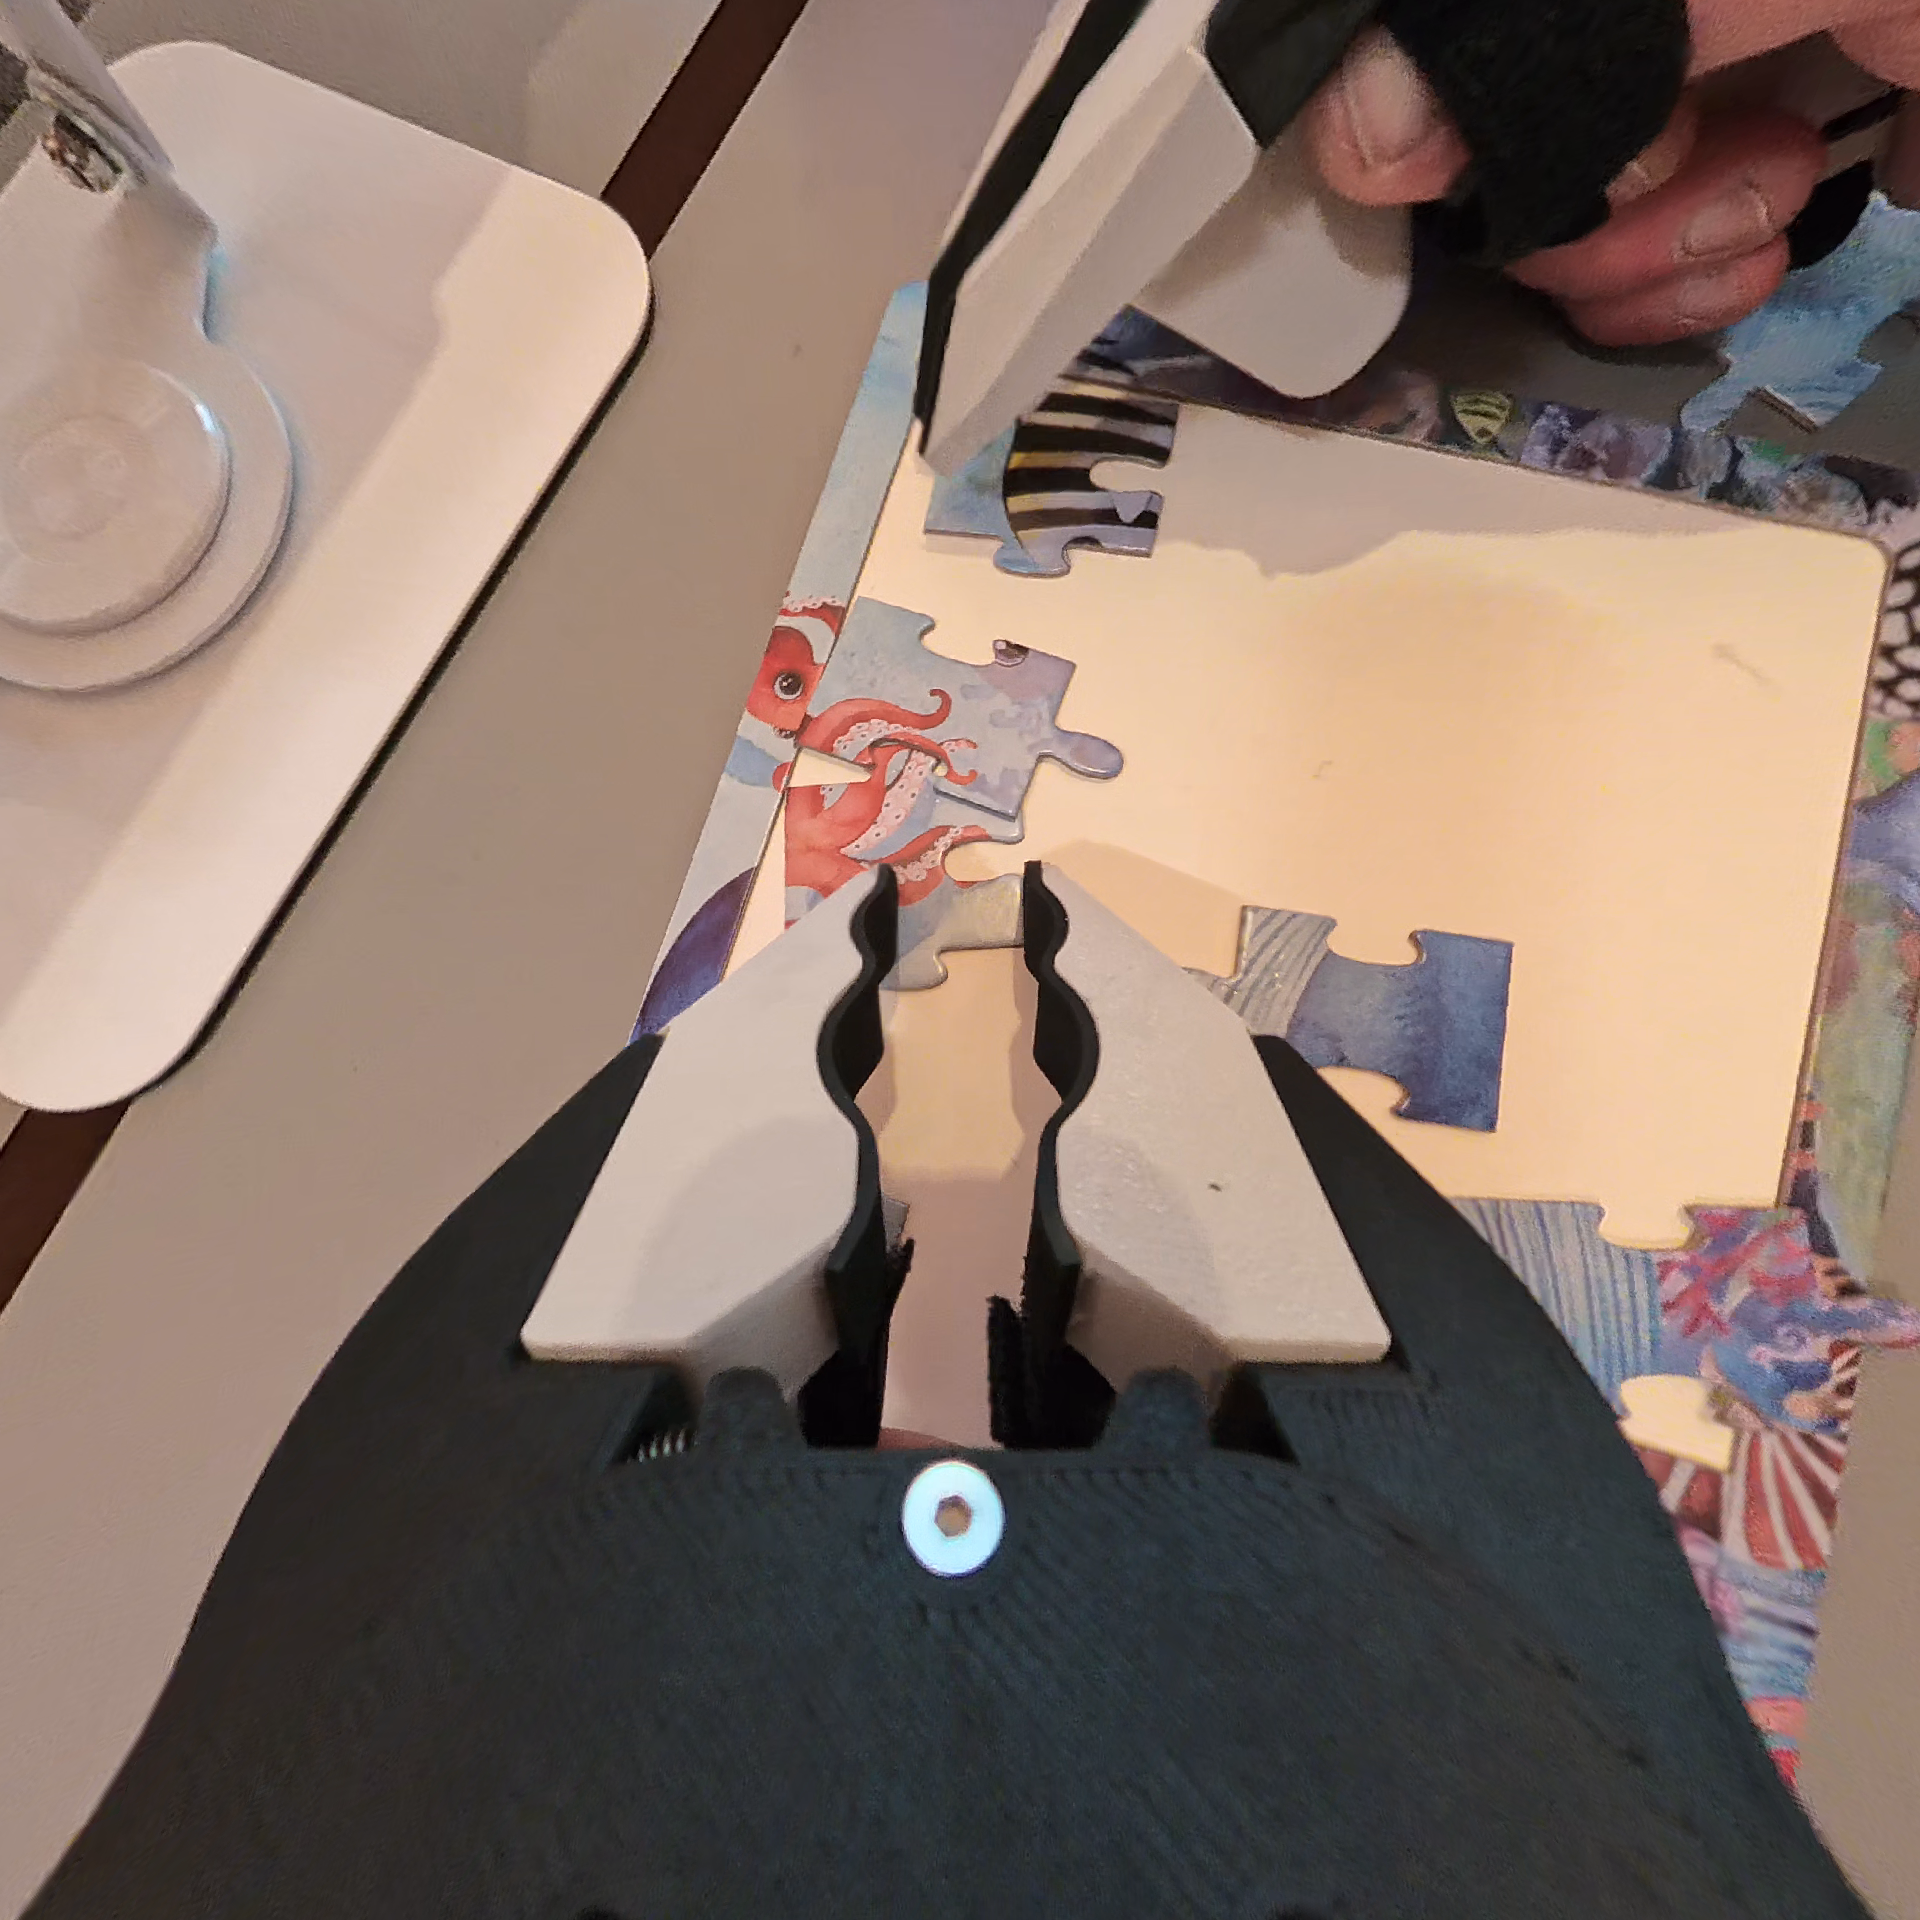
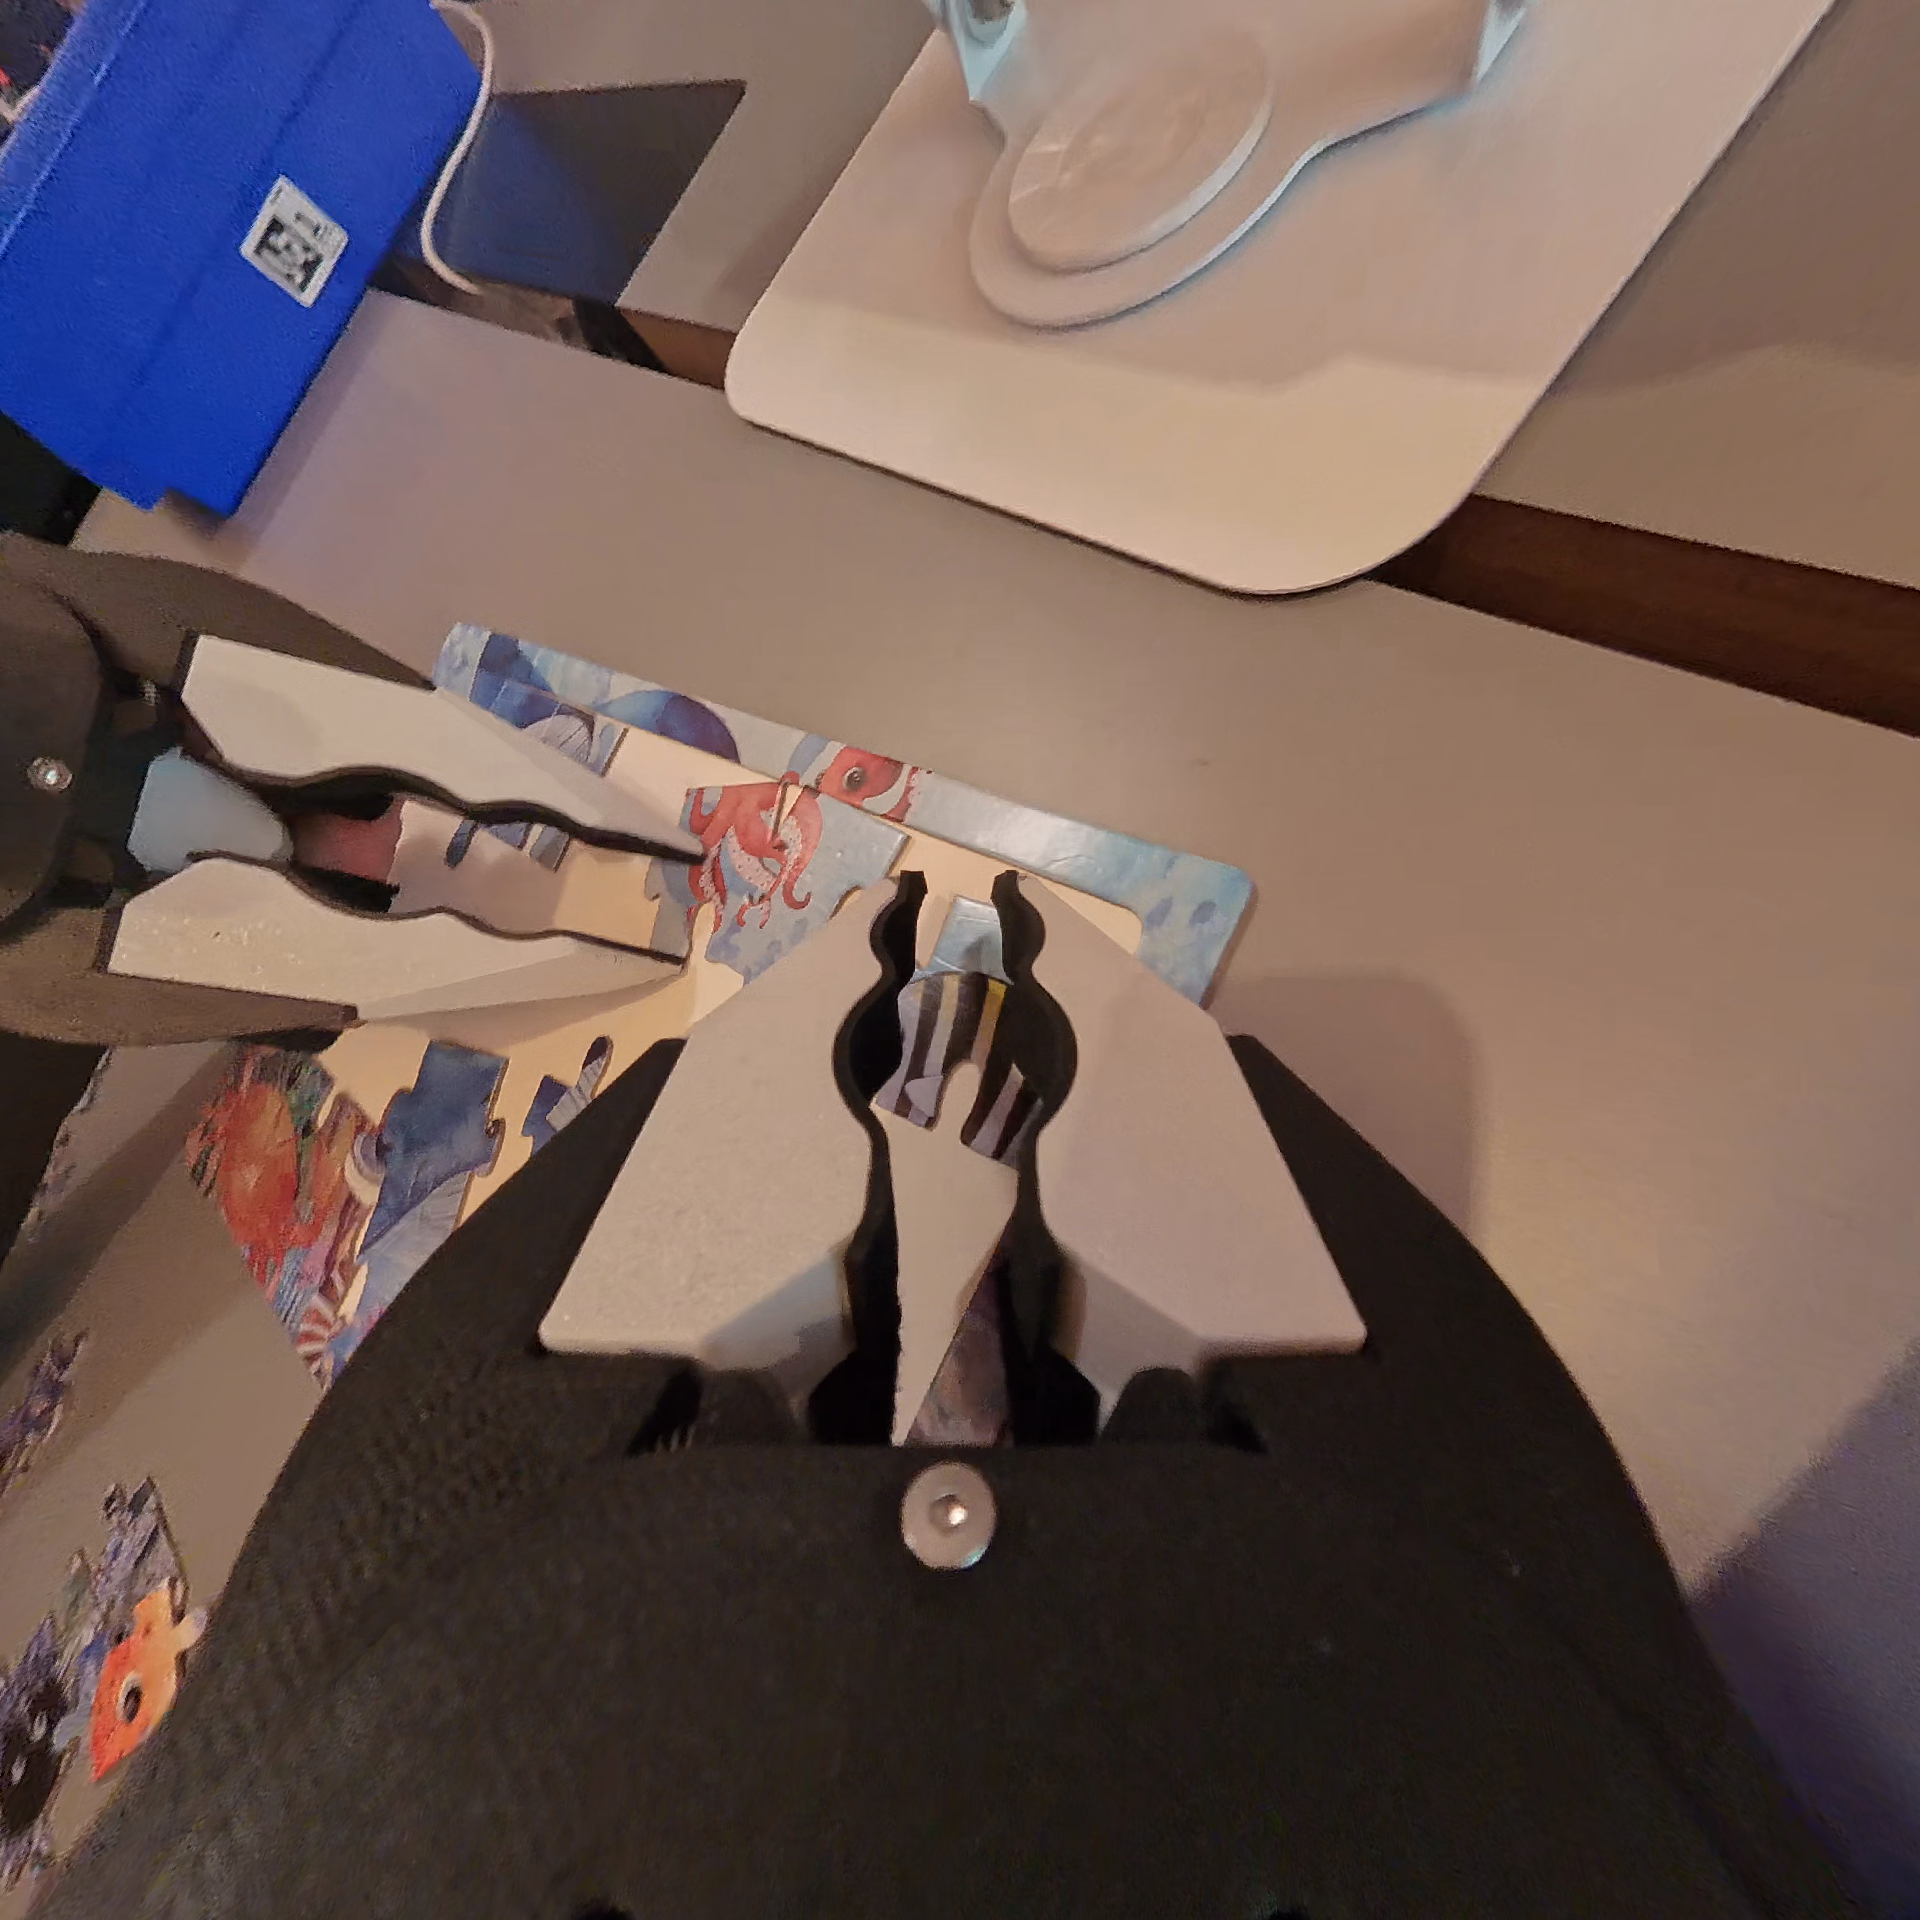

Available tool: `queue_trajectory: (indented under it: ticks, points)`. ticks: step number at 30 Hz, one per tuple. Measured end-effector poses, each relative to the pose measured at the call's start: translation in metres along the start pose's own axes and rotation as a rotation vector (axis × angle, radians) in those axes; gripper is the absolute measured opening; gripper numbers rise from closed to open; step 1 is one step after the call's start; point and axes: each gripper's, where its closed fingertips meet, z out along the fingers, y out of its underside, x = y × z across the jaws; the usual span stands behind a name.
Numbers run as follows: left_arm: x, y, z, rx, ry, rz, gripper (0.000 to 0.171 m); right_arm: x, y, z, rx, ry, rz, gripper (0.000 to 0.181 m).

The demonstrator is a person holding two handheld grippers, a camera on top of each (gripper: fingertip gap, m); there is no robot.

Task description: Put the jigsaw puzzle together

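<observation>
Step now: the cardboard jigsaw puzzle tray with a sea-picture border [image 1: 1860, 1091] is only partly filled. The right gripper, white fingers on a black body [image 2: 958, 894], looks to be fitting the flat piece with a black, white and yellow striped fish [image 1: 1081, 483] into a corner of the tray.

Right gripper: its jaws are a little apart. The striped fish piece shows between them in the right wrist view, but I cannot tell if they squeeze it or just press down on it. The tip touches the piece in the left wrist view.

Left gripper, same white and black make [image 1: 956, 883]: jaws a little apart, holding nothing I can see. Its tips are just at the edge of the flat piece with red octopus arms on light blue [image 1: 935, 748].

Octopus piece: it sits by the tray's edge, near the orange fish painted on the border. A small gap shows beside it, so it may not be pushed in fully.

Other pieces: a blue piece with pale stripes [image 1: 1392, 1018] lies loose on the bare cream tray floor. More pieces wait on the grey table [image 2: 935, 582], one with an orange fish [image 2: 135, 1652].

Next move: I think the striped piece needs a gentle push flat, lined up with the corner. The left gripper could hold the tray steady.
</observation>
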Motion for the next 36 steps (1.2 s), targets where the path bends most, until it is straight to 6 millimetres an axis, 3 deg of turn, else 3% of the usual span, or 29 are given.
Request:
queue_trajectory:
  ticks: [6,11,18,22,24,27,30,36]
  points:
    - [0.002,-0.001,0.001,0.007,0.019,0.019,0.018,0.032,-0.01,-0.01,0.063,0.172,0.027,0.038]
    - [0.012,0.002,-0.002,0.006,0.055,0.026,0.011,0.033,-0.002,-0.009,0.01,0.198,-0.035,0.033]
    - [0.027,0.011,-0.01,-0.017,0.097,0.051,0.002,0.035,0.005,-0.01,-0.044,0.248,-0.127,0.011]
    - [0.018,0.021,-0.021,-0.021,0.045,0.037,0.014,0.028,0.006,-0.007,-0.045,0.208,-0.13,0.007]
    - [0.008,0.024,-0.028,-0.029,-0.021,0.022,0.04,0.025,0.007,-0.006,-0.05,0.195,-0.141,0.007]
    - [-0.002,0.03,-0.029,-0.052,-0.087,-0.015,0.059,0.02,0.008,-0.003,-0.056,0.173,-0.151,0.005]
    - [-0.011,0.031,-0.028,-0.042,-0.112,-0.076,0.061,0.019,0.008,-0.002,-0.056,0.172,-0.154,0.005]
    - [-0.006,0.031,-0.026,-0.023,-0.071,-0.133,0.051,0.019,0.008,-0.002,-0.054,0.173,-0.157,0.005]
